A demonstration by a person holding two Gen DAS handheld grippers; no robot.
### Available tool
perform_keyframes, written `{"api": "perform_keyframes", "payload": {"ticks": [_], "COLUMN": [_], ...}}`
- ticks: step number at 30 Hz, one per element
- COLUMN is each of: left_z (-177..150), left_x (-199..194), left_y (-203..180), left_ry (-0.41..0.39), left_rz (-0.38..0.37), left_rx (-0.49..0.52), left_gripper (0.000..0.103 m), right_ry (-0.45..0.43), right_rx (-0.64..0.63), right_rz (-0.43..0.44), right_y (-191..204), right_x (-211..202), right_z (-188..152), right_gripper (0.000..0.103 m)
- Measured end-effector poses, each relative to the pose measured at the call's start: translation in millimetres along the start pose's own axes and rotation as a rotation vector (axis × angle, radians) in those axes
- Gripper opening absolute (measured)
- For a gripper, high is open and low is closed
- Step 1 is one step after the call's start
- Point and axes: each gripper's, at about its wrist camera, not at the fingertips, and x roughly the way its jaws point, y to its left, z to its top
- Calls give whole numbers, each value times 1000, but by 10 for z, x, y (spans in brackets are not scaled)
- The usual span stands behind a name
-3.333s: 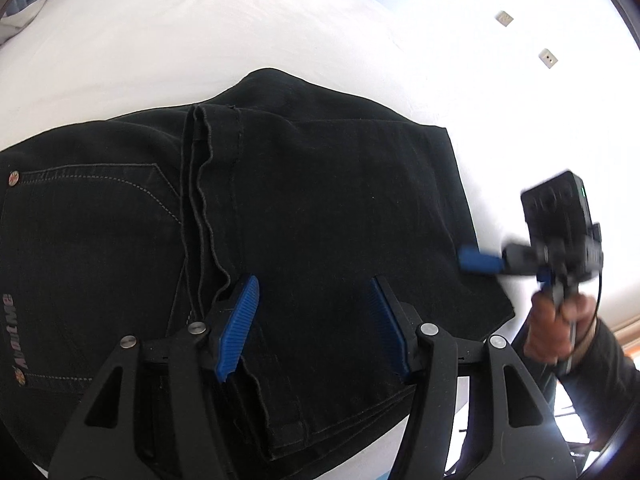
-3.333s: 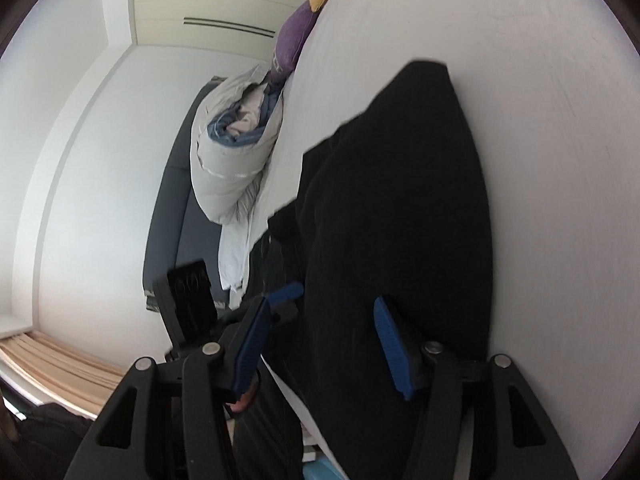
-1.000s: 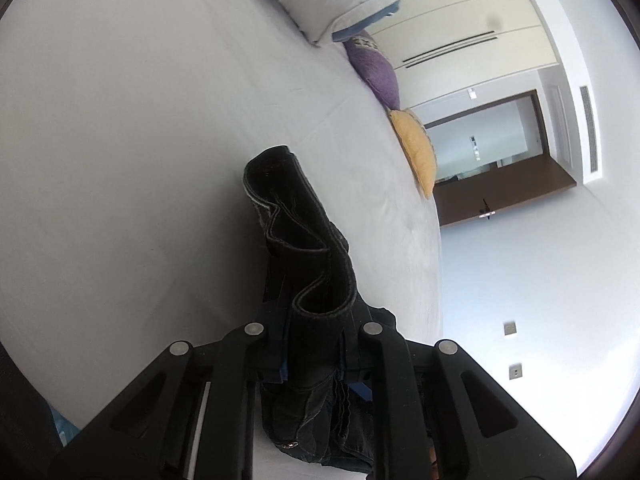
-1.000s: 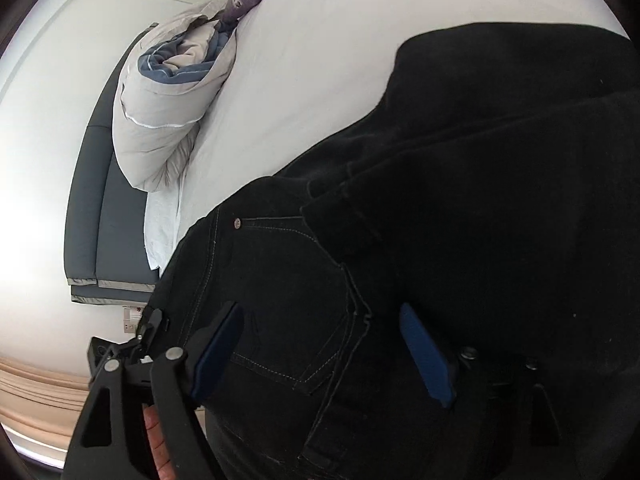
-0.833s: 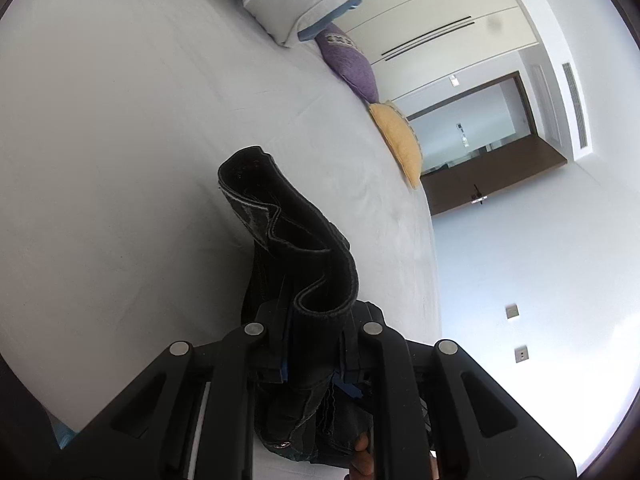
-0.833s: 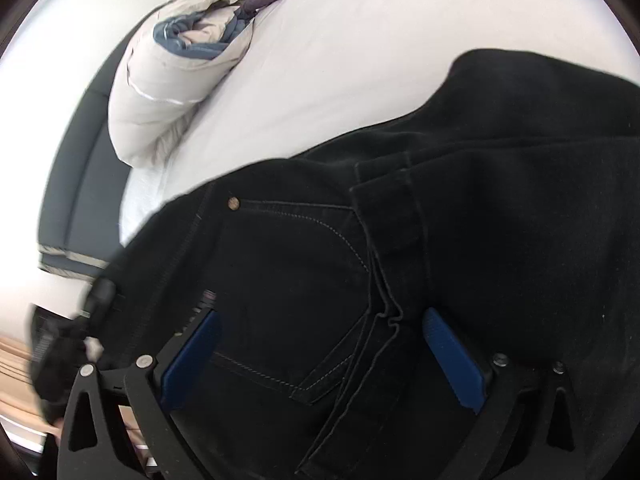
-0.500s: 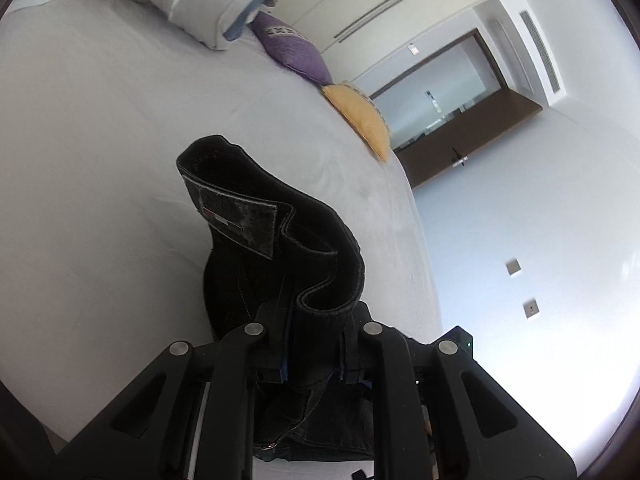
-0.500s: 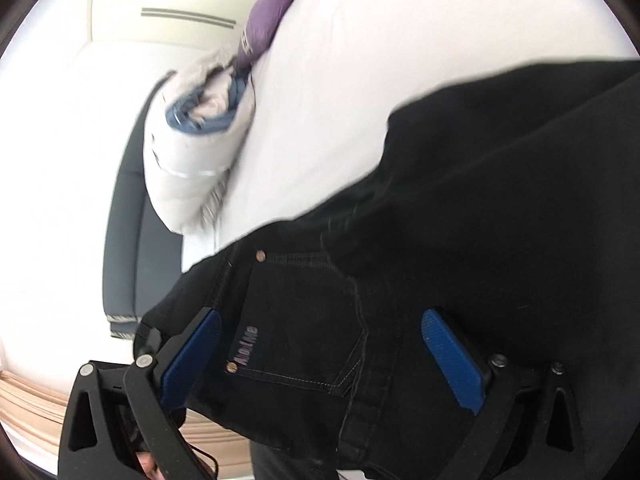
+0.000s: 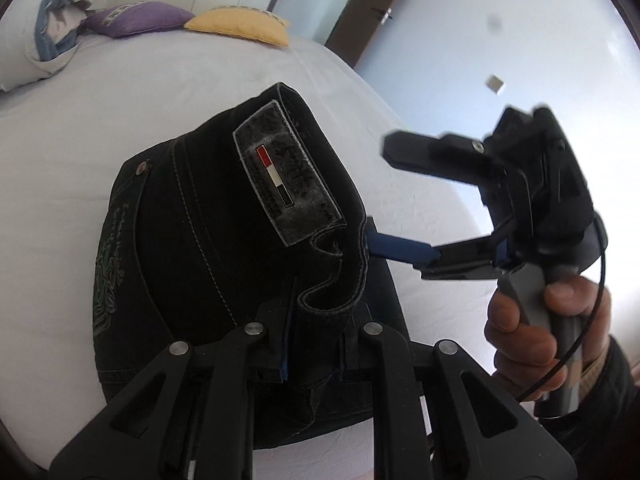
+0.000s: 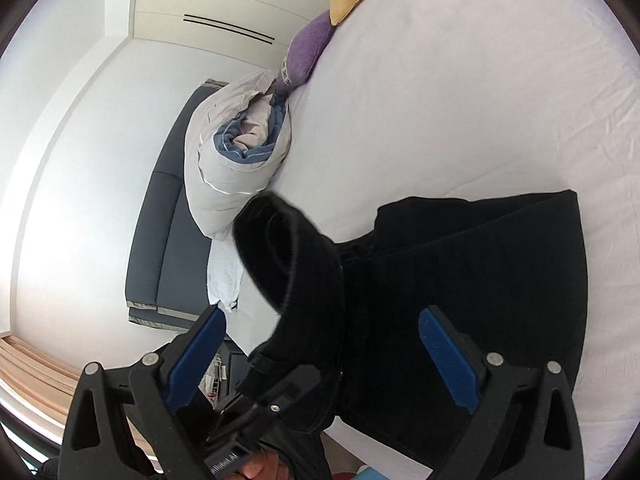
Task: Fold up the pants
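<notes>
The black denim pants [image 9: 224, 248] lie bunched on the white bed [image 9: 60, 128], waistband pinched in my left hand-held gripper [image 9: 314, 344] while my right hand-held gripper [image 10: 320, 356] hangs spread, so I judge the raised fold could slump.

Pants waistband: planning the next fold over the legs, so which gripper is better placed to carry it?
Left. The left gripper is already shut on the pants waistband; the right gripper is open, holding nothing.
</notes>
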Motion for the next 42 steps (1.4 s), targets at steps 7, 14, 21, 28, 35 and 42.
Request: {"api": "perform_keyframes", "payload": {"ticks": [7,14,21,28,35,42], "left_z": [-215,-380,-464,-662,-679,-715], "left_x": [188,265,352,613,994,1204], "left_y": [-442,-877,-1077,-1545,-1633,-1637], "left_ry": [27,29,49,102,146,152], "left_rz": [100,169,149,143,182,200], "left_rx": [175,305,370,455,469,491], "left_gripper": [14,14,14,14,14,17], "right_ry": [94,143,98,63,61,54], "right_rx": [-55,-117,-143,-90,-52,-41], "right_rz": [-105,-245,-246,-233,-212,-197], "right_y": [38,-41,-178,-476,-784,-920], "right_x": [232,275,127,-55,-6,-37], "right_z": [-131,-215,-253,-239,-197,-240], "right_gripper": [82,24,18,18,18,18]}}
